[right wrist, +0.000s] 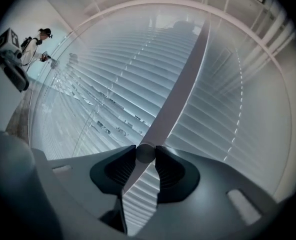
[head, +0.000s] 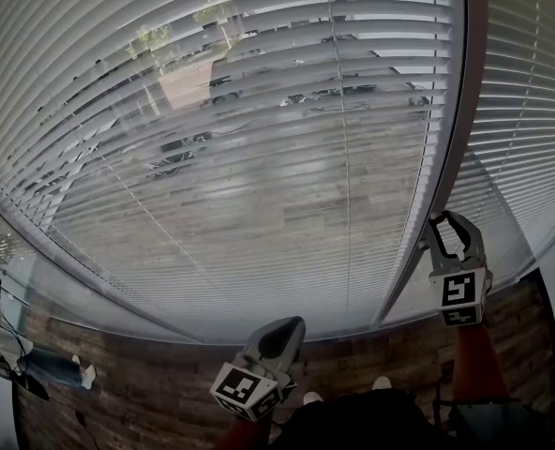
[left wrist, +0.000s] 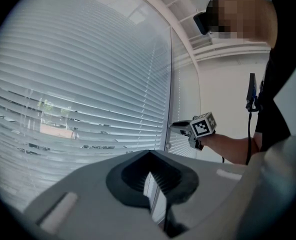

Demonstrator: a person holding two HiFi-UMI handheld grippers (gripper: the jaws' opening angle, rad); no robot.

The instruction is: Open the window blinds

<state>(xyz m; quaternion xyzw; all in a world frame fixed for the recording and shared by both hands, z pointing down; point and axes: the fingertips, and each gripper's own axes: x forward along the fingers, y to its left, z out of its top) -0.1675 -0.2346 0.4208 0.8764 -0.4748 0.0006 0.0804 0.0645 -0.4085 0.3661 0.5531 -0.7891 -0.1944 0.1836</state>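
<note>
White slatted blinds (head: 259,157) cover the window, and their slats are tilted enough to show a street with cars behind them. A pale wand (right wrist: 180,84) runs from the top of the blinds down to my right gripper (right wrist: 145,154). The gripper's pads are shut on the wand's rounded end. In the head view the right gripper (head: 449,221) is up by the window post. My left gripper (head: 282,331) hangs lower and nearer to me, away from the blinds. Its tips (left wrist: 149,156) are together with nothing between them.
A dark window post (head: 451,129) separates the large blind from a second blind (head: 531,111) on the right. Below the glass there is a brick-patterned surface (head: 165,392). A glass wall (head: 15,279) stands at the far left. The person's arm (left wrist: 233,145) reaches in towards the post.
</note>
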